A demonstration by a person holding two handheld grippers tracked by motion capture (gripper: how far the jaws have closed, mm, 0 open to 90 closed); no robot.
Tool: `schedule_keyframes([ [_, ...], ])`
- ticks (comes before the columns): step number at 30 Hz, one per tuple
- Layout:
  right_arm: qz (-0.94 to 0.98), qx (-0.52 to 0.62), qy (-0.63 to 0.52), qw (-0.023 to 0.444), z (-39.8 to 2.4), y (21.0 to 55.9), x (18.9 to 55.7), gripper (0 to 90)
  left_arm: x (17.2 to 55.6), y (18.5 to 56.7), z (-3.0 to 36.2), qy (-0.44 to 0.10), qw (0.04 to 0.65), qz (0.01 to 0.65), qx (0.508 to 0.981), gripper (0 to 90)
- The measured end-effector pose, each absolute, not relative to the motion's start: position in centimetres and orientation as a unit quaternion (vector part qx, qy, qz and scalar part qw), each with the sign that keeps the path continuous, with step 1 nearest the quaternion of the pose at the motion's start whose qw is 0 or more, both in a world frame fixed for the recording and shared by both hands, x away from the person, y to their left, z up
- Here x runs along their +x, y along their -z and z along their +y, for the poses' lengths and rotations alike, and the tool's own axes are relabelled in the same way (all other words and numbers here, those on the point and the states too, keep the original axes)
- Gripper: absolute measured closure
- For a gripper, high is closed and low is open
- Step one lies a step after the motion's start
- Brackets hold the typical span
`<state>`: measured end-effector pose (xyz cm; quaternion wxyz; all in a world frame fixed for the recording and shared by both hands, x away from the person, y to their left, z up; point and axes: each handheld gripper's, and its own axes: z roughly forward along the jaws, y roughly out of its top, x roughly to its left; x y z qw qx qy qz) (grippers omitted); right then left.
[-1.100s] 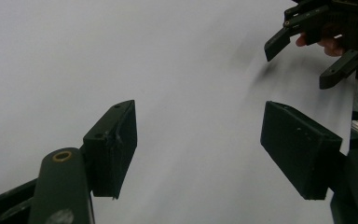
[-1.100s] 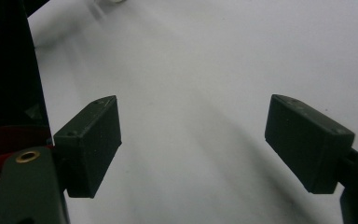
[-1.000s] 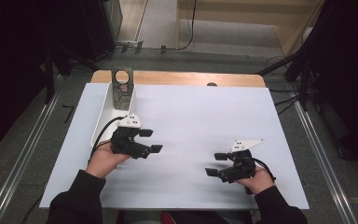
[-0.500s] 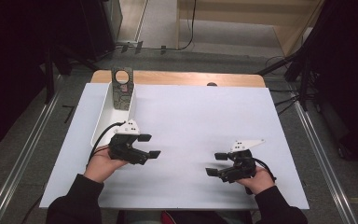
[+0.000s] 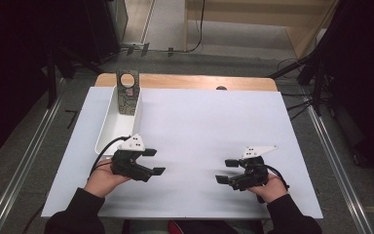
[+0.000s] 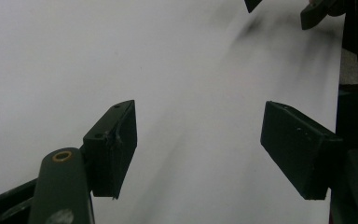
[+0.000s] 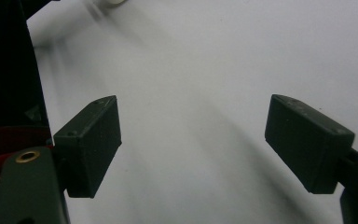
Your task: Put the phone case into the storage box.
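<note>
Grippers sit low over the white sheet (image 5: pixel 204 126), both empty, and that tells most of the story. Left gripper (image 5: pixel 153 162) hovers near the front left of the sheet, just beside the near end of the white tray (image 5: pixel 108 127), its jaws spread with nothing between them; the left gripper view confirms it, 2 black pads (image 6: pixel 114 147) standing apart over bare white surface. Right gripper (image 5: pixel 228 171) rests near the front right, jaws likewise spread wide, and the right gripper view shows its pads (image 7: pixel 91 144) with only blank sheet between them.

So where is the piece that matters? Nearest the left gripper is that long white tray, running from the near left toward the far edge, and propped at its far end stands a dark patterned card (image 5: pixel 127 92) with a round hole near its top, leaning upright against the tray's far wall. It is well apart from both grippers.

Judging by this layout, the card looks already lodged in the tray and neither gripper is carrying anything, so either the placing is done or a pick is not yet begun. What remains, if anything, cannot be told from the bare sheet: no other loose item lies on it.
</note>
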<state>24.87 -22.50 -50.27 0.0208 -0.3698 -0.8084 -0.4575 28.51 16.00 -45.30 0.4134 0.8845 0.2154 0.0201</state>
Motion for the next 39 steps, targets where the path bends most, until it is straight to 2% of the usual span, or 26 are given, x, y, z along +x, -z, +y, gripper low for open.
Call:
schedule_keyframes([
  [39, -0.809, -0.368, 0.458, 0.022, -22.6, 50.2, 24.8, 17.3, 26.6, 48.4, 19.2, -0.015, 0.386, 0.225, 0.895, 26.7],
])
